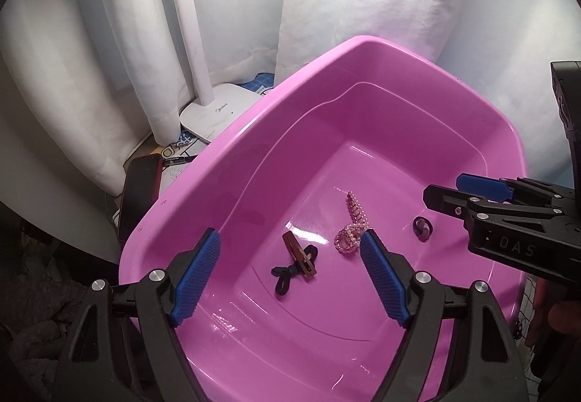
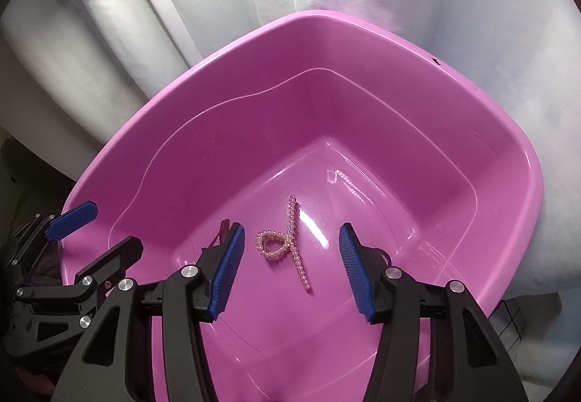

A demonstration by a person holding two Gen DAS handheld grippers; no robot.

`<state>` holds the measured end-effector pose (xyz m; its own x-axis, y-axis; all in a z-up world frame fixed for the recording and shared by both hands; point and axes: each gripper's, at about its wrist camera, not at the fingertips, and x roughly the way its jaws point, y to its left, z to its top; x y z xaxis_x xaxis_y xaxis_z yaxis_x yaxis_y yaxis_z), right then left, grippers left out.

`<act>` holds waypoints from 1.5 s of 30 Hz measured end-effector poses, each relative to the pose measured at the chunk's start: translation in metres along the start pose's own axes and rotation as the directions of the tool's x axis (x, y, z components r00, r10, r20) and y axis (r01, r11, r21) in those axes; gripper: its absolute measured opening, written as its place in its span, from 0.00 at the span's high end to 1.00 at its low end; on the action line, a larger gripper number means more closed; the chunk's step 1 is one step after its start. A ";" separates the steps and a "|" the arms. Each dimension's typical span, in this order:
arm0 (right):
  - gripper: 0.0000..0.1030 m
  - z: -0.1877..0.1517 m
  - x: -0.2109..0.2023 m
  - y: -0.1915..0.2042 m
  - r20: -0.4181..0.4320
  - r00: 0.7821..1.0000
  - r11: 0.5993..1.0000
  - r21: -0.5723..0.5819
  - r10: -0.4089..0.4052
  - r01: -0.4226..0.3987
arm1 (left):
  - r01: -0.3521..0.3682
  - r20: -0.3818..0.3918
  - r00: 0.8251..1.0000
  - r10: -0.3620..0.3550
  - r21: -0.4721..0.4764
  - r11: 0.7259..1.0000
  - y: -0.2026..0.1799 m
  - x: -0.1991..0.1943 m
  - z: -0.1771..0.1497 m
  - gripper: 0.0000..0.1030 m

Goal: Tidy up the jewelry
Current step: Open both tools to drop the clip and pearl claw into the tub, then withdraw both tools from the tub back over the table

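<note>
Basin top open; right claw crosses right rim.

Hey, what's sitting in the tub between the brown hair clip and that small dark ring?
The pink pearl bead string lies between the brown hair clip and the small dark ring, on the floor of the pink tub. The left wrist view shows it.

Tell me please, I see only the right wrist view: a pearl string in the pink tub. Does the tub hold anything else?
Observer: Yes. A brown hair clip lies across a black hair tie, left of the pearl string.
Operator: And on the other side of the pearls?
Observer: A small dark ring-like piece, apart from them.
Operator: Is the left hand-held gripper holding something?
Observer: No, it is open and empty, above the tub.
</note>
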<state>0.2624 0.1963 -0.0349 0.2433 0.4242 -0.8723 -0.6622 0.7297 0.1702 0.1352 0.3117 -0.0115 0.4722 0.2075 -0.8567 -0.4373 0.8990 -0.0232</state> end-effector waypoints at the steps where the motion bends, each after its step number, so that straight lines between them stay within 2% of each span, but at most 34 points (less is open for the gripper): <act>1: 0.49 -0.001 -0.001 0.000 0.002 1.000 1.000 0.002 0.001 -0.001 | 0.000 0.003 1.000 0.000 0.001 1.000 0.000 -0.002 -0.001 0.24; 16: 0.47 -0.012 -0.034 0.008 0.064 0.998 1.000 0.015 -0.014 0.013 | 0.007 0.061 0.998 -0.008 0.014 1.000 0.000 -0.032 -0.004 0.24; 25: 0.46 -0.031 -0.062 0.013 0.119 0.993 0.999 0.039 -0.023 0.018 | 0.018 0.102 0.995 -0.019 0.012 1.000 0.005 -0.055 -0.011 0.24; 35: 0.46 -0.069 -0.102 0.011 0.191 0.981 0.994 0.112 -0.036 0.015 | 0.056 0.117 0.991 -0.062 0.052 0.997 -0.001 -0.078 -0.036 0.24; 45: 0.46 -0.131 -0.140 0.010 0.251 0.963 0.979 0.198 -0.095 0.045 | 0.117 0.117 0.983 -0.139 0.184 0.976 -0.028 -0.097 -0.061 0.24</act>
<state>0.1293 0.0736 0.0292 0.4748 0.4739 -0.7416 -0.4969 0.8398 0.2186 0.0554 0.2426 0.0406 0.6147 0.1237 -0.7790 -0.2311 0.9725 -0.0280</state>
